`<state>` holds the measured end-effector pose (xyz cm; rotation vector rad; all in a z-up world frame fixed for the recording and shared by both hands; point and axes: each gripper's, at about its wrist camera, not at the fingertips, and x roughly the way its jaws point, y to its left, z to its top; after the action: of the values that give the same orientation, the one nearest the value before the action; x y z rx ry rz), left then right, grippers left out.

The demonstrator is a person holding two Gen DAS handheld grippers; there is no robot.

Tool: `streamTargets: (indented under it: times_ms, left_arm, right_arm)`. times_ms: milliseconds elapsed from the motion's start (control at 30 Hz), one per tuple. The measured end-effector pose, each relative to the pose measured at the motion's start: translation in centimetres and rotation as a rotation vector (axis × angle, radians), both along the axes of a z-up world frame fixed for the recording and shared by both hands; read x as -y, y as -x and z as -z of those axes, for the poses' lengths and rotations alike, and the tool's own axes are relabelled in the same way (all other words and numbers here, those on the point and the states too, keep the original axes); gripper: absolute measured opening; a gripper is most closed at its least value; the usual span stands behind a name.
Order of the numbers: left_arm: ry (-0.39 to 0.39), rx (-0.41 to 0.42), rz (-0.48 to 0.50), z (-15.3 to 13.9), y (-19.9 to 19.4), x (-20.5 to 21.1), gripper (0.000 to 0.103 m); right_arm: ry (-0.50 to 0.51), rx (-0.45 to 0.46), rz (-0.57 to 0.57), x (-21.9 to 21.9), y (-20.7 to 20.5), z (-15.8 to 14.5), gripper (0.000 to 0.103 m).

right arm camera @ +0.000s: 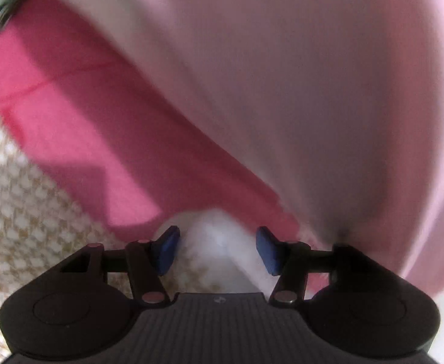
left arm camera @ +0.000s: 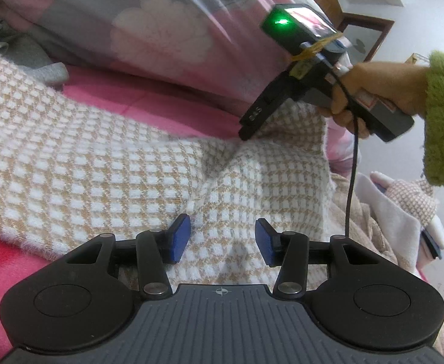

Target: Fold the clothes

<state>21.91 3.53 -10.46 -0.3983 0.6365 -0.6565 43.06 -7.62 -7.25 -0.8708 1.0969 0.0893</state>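
Right now the left hand-held gripper (left arm camera: pixel 222 239) hangs just above a tan-and-white checked garment (left arm camera: pixel 100 163) spread on a pink bed sheet (left arm camera: pixel 149 97), its blue pads (left arm camera: pixel 179 239) standing apart with only flat cloth showing under the gap, so it is released and grips nothing. Ahead of it and to its right, the right hand-held gripper (left arm camera: pixel 246 135) points down at a raised fold of the same garment, its tip at the cloth; a hand (left arm camera: pixel 370 94) in a fuzzy green sleeve (left arm camera: pixel 443 121) holds its grip, and a black cable (left arm camera: pixel 350 182) droops from it. Beyond both lies a floral duvet (left arm camera: pixel 161 24) in pink and grey. In the right wrist view, which is blurred, the right hand-held gripper (right arm camera: pixel 218 250) has its blue pads (right arm camera: pixel 165 250) parted, with a fuzzy white edge of the garment (right arm camera: pixel 212 242) bunched between them; neither pad presses on it, so it is released. Off to the left hand-held gripper's far right sits a heap of other clothes (left arm camera: pixel 403 212).
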Motion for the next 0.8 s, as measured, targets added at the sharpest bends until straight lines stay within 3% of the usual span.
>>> streamTargets:
  times_ms: [100,133,300,533,700,800]
  left_arm:
    - [0.003,-0.002,0.0,0.1,-0.2,0.0,0.047]
    - [0.004,-0.002,0.0,0.1,-0.2,-0.1,0.047]
    - [0.009,-0.003,0.001,0.3,-0.5,-1.1,0.047]
    - [0.012,-0.005,0.001,0.6,-0.8,-2.0,0.047]
    - [0.019,-0.004,0.003,0.8,-0.8,-2.3,0.047]
    - [0.02,-0.003,0.004,0.7,-0.5,-2.3,0.047]
  right_arm:
    - [-0.132,0.04,0.088,1.9,-0.1,-1.4,0.034]
    - [-0.197,0.061,0.129,2.6,0.0,-2.1,0.023]
    - [-0.493,0.156,0.305,6.8,1.0,-4.8,0.006]
    - [-0.97,0.276,0.588,15.6,3.9,-7.2,0.003]
    - [-1.297,0.352,0.611,19.4,6.6,-7.3,0.003]
    - [-1.428,0.401,0.633,20.9,8.0,-6.5,0.003]
